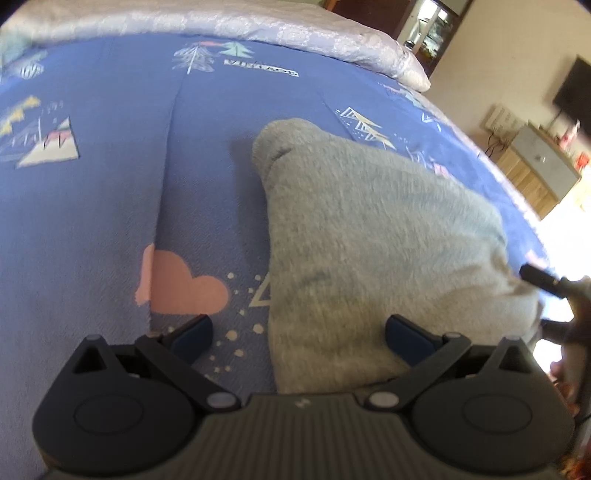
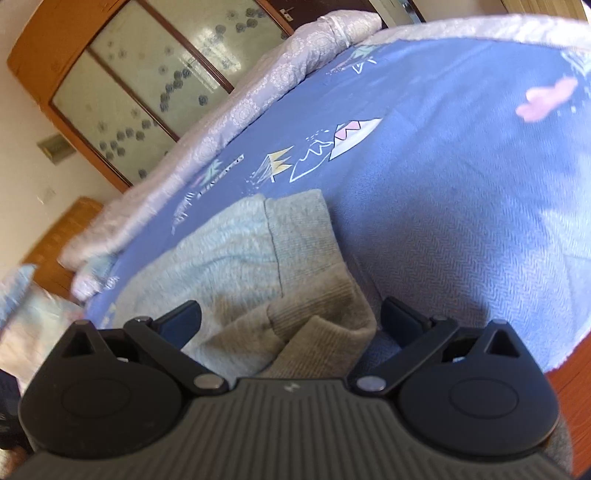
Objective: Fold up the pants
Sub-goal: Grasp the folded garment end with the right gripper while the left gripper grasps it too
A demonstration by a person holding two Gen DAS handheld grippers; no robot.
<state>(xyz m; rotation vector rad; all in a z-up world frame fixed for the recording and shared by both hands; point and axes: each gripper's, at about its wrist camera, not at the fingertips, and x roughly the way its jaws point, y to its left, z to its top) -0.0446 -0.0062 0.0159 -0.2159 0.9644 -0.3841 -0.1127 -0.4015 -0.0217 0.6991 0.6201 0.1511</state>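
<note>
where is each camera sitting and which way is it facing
Left wrist: sits on the left gripper, angled down over the blue bedsheet at the grey pants; its two open fingers show, and the other gripper's tip at the right edge.
Right wrist: sits on the right gripper, looking across the bed toward a wooden cabinet; its fingers are open around the pants' ribbed cuffs.
Shared: the pants, the patterned sheet and the pale quilt.
</note>
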